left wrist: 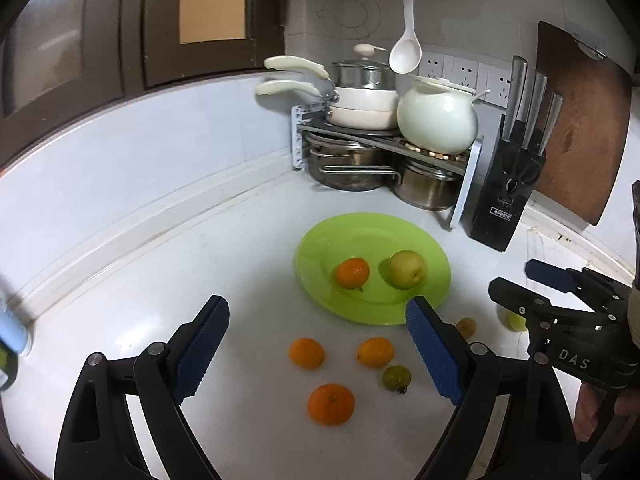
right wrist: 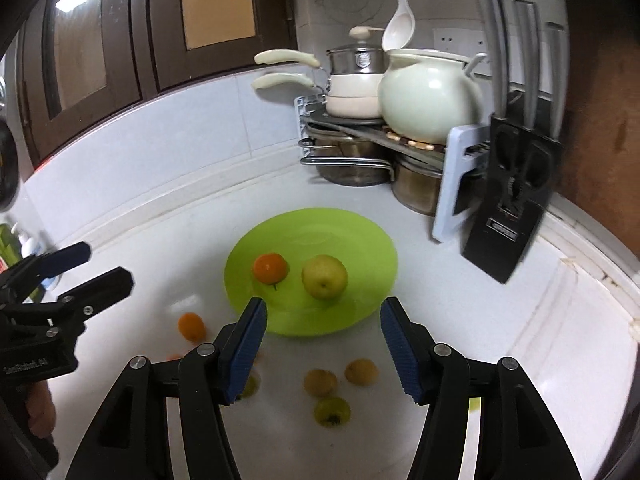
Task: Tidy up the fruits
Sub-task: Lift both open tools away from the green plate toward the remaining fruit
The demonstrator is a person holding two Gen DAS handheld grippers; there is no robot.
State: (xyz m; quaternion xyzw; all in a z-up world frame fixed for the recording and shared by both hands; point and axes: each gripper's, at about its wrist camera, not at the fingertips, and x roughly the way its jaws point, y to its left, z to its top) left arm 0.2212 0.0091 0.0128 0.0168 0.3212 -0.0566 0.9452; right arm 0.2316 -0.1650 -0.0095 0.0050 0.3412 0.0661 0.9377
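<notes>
White table (left wrist: 248,248) in a kitchen corner, bounded by a pale tiled backsplash with dark wood-framed cabinet doors (left wrist: 208,20) above. Landmark: green plate (left wrist: 372,240), lying flat on the table. On the plate, an orange (left wrist: 352,273) and a yellow-green apple (left wrist: 407,269) sit side by side, apart. Behind the plate, in the corner, a metal rack (left wrist: 384,136) carries stacked cream pans (left wrist: 360,108) and a white pot (left wrist: 438,118); steel pots stand beneath it. A white ladle (left wrist: 405,52) hangs above the rack. To the right of the rack stands a black knife block (left wrist: 508,200), with a brown cutting board (left wrist: 580,120) leaning on the wall behind it.

Left wrist view: left gripper (left wrist: 318,350), fingers wide apart with nothing between the pads, hovers over the table in front of the plate. Three loose oranges (left wrist: 331,404) (left wrist: 306,353) (left wrist: 375,352) and a small greenish fruit (left wrist: 396,377) lie on the table in front of the plate. The right gripper (left wrist: 516,280) appears to the right of the plate, jaws parted and empty.

Right wrist view: right gripper (right wrist: 323,350), fingers apart and empty, hovers at the plate's near edge. This view alone shows the fruit in front of the plate on its right side: two yellowish fruits (right wrist: 320,383) (right wrist: 361,372) and a green one (right wrist: 332,411), blurred. It also shows a bottle (right wrist: 28,246) at the far left, behind the left gripper.
</notes>
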